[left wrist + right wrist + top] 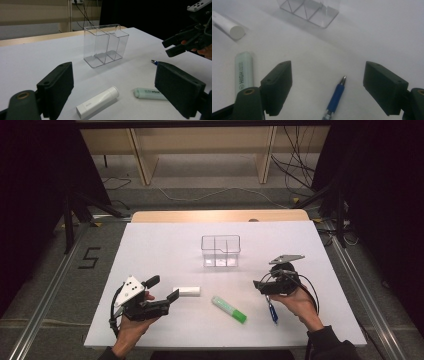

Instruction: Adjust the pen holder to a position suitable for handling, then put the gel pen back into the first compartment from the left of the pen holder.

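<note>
Right gripper [327, 87] hovers with fingers [278, 83] spread wide, empty; blue pen [335, 96] lies on the worktop [374, 37] between them, long axis pointing away along the fingers; left gripper [120, 90], fingers likewise released and empty, sits nearer the white tube [97, 101].

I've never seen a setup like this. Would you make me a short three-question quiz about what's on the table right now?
1. True or false: the clear organizer has something in it.
2. Which item lies between the open jaws of the right claw? A) white tube B) blue pen C) green highlighter
3. Fill in: in the high view, the white tube lies just ahead of the ______ claw.

Key
1. False. Its compartments show bare.
2. B. The blue pen lies on the table between the jaws, with neither pad touching it.
3. Left. The left claw is open, with the green highlighter further to its right.
</note>
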`<state>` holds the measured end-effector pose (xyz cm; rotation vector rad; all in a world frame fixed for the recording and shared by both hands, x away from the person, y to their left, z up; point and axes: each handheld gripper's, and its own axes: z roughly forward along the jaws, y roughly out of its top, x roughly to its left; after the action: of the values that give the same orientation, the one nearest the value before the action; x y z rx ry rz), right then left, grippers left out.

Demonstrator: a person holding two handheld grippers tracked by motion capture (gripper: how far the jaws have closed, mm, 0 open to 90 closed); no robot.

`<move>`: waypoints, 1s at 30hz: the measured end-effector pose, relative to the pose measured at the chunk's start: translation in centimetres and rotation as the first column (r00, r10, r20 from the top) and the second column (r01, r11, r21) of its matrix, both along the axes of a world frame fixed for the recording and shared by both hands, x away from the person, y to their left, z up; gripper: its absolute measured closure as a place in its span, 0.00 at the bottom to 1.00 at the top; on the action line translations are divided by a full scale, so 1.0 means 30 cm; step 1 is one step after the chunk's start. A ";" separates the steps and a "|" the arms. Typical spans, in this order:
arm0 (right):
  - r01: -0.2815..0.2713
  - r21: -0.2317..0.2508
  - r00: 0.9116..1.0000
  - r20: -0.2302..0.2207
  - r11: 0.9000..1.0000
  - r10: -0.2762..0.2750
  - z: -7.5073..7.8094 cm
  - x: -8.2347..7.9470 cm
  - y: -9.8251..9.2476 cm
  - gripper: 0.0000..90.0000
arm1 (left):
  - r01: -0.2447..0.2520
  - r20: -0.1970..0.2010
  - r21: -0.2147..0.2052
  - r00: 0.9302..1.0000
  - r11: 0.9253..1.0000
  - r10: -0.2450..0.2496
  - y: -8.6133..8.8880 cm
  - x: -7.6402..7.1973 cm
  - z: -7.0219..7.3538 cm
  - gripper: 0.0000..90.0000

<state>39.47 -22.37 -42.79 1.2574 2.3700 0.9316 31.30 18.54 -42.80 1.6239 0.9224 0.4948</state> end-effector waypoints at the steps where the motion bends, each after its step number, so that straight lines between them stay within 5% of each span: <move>1: -0.004 -0.006 1.000 -0.007 1.000 0.004 -0.001 -0.004 0.002 0.26 | 0.000 0.001 -0.001 1.000 1.000 0.000 0.000 0.000 0.000 0.17; 30: -0.076 -0.058 0.987 -0.143 0.995 0.067 -0.039 -0.042 -0.005 0.30 | 0.004 0.004 0.009 1.000 1.000 -0.004 0.001 -0.002 0.001 0.17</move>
<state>38.22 -22.53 -43.97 1.2607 2.5477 0.8054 31.24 18.56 -42.78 1.6320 0.9153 0.4998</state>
